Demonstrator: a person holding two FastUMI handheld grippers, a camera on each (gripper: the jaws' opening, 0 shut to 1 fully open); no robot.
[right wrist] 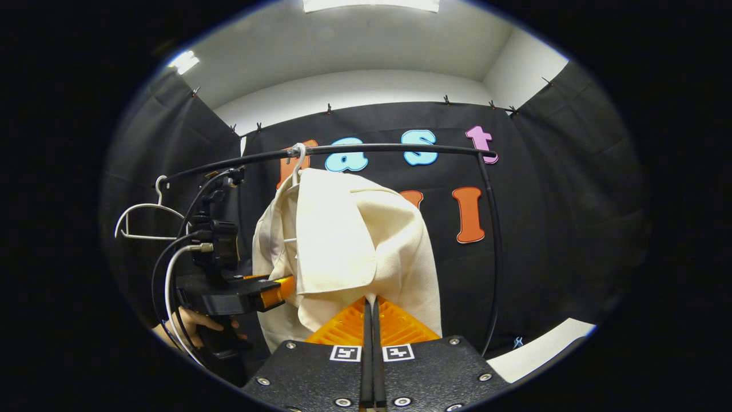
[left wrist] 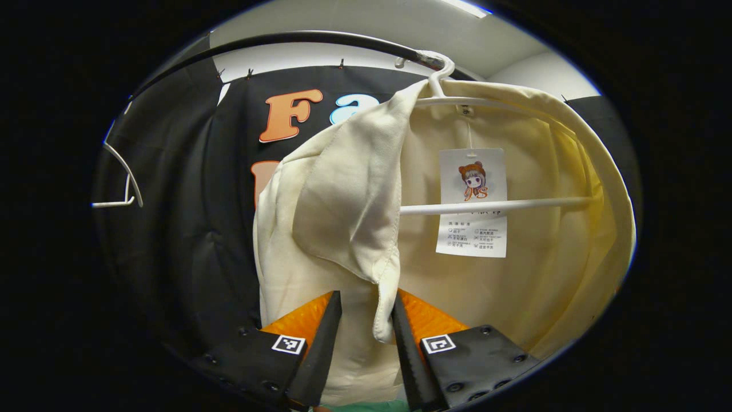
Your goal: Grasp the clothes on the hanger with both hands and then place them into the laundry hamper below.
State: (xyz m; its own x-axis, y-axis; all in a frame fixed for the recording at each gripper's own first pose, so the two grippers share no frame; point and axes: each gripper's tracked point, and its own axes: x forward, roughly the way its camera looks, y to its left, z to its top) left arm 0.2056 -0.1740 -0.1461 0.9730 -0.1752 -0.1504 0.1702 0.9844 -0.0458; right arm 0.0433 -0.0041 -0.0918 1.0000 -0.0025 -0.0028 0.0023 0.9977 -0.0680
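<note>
- The cream shirt (left wrist: 337,194) is on its white hanger (left wrist: 492,205), hooked over the black rail (right wrist: 389,150); I judge nothing has been taken down yet.
- My left gripper (left wrist: 366,326) is spread around the shirt's hanging front edge, not pinching.
- My right gripper (right wrist: 372,343) looks pressed together at the shirt's lower edge; whether cloth is caught I cannot tell.
- The hamper lies below, out of sight.

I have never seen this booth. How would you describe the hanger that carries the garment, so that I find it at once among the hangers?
Follow the black rail that arches across the booth in the right gripper view. Two white hangers hook over it. The loaded hanger sits near the rail's middle with a cream garment draped over it, while the bare hanger hangs empty towards the rail's left end.
</note>
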